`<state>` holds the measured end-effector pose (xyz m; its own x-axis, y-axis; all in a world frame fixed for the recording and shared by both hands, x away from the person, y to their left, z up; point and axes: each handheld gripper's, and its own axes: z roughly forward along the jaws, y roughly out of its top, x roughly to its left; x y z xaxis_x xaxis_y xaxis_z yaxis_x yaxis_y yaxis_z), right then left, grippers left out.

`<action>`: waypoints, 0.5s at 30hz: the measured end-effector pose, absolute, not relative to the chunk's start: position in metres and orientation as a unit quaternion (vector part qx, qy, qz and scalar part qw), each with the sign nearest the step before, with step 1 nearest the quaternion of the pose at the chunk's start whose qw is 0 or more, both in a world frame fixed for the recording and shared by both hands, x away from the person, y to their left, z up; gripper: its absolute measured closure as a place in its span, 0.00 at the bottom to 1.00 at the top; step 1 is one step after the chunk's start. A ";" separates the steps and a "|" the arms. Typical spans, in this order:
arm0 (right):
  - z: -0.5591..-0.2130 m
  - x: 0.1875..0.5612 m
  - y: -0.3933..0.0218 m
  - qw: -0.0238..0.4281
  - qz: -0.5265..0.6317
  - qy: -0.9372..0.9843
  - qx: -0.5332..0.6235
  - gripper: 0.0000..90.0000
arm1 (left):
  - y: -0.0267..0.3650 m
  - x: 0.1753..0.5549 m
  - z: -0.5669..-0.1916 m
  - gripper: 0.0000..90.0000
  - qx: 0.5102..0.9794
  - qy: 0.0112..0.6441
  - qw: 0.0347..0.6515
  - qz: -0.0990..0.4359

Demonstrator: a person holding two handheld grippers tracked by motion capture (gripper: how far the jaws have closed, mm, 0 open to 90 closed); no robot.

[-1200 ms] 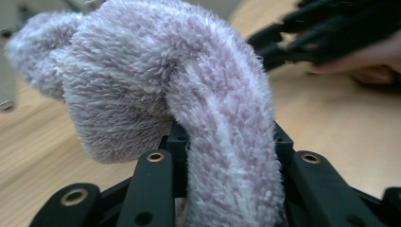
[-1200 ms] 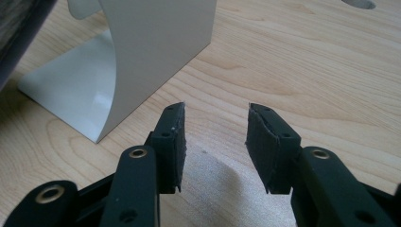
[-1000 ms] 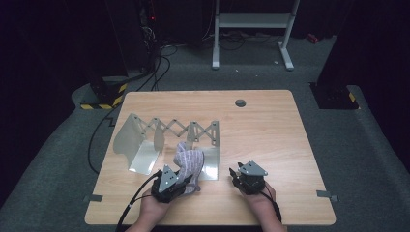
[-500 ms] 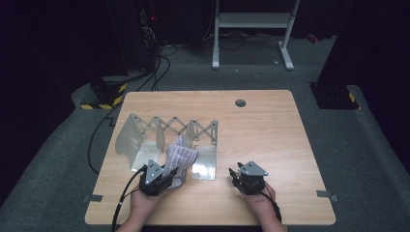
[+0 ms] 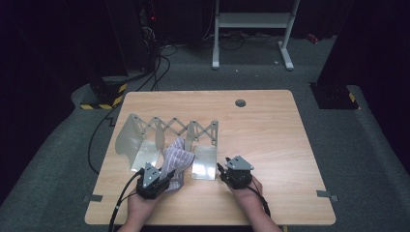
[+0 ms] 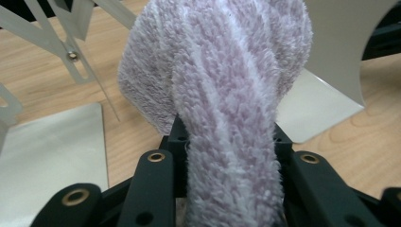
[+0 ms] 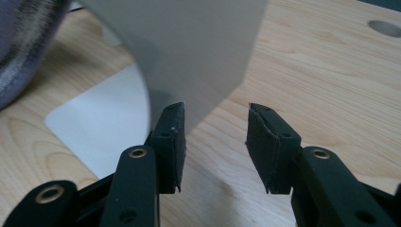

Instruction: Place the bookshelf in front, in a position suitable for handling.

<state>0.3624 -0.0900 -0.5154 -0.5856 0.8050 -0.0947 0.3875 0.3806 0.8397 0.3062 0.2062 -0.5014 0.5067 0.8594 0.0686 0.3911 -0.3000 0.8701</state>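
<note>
At the lower left of the high view, the left hand-held gripper (image 5: 159,178) is clamped on a lilac striped towel (image 5: 175,160), which drapes up over the metal folding rack (image 5: 167,131). Lower centre, the right hand-held gripper (image 5: 223,170) stands partly open, jaws bare and just narrowing, beside the rack's plate on the tabletop (image 5: 270,125)

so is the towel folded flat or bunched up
Bunched up: the towel rises in a thick twisted wad from between the left gripper jaws, draped against the metal rack, not flat.

The towel (image 5: 175,162) lies on the table (image 5: 270,130) between two plates of the rack (image 5: 167,133).
</note>
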 end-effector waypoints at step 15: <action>-0.515 0.368 -0.055 0.233 0.422 0.808 0.338 0.66 | 0.203 0.285 -0.508 0.72 0.776 0.403 0.403 0.271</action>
<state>0.3685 -0.0546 -0.5153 -0.6624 0.7436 -0.0913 0.3500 0.4150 0.8398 0.2853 0.2034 -0.5083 0.5289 0.8433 0.0956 0.4074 -0.3511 0.8431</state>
